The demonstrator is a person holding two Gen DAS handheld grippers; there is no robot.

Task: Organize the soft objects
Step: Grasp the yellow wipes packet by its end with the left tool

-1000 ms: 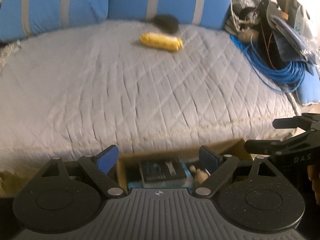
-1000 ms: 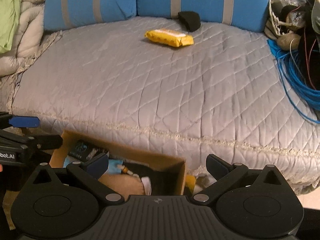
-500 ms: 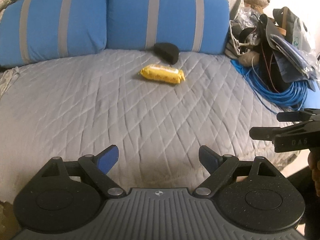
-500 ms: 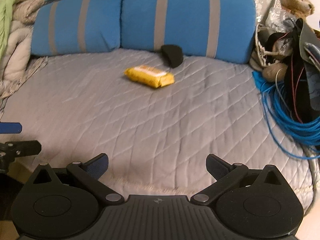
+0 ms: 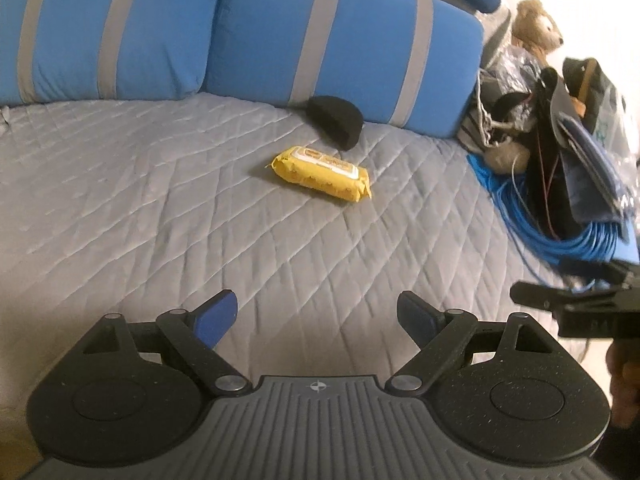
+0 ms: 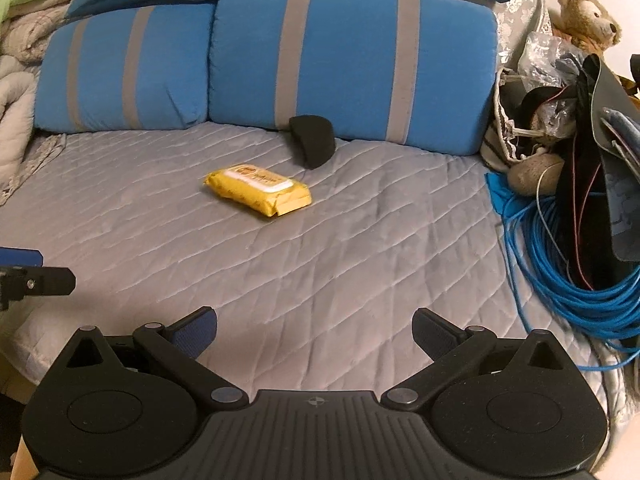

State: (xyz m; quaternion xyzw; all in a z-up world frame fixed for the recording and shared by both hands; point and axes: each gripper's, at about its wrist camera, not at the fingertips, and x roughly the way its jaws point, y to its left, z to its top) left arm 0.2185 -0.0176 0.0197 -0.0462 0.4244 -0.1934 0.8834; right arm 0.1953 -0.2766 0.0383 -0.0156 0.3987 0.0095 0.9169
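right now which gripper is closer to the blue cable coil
Right. The right gripper hangs open just left of the blue cable coil. The left gripper, also open, is farther left, beyond the right one, over the grey quilt.

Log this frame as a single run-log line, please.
stage: approach | left gripper: open, empty | right gripper: open, empty | target ahead: yellow wipes pack on grey quilt | black pad against blue pillow
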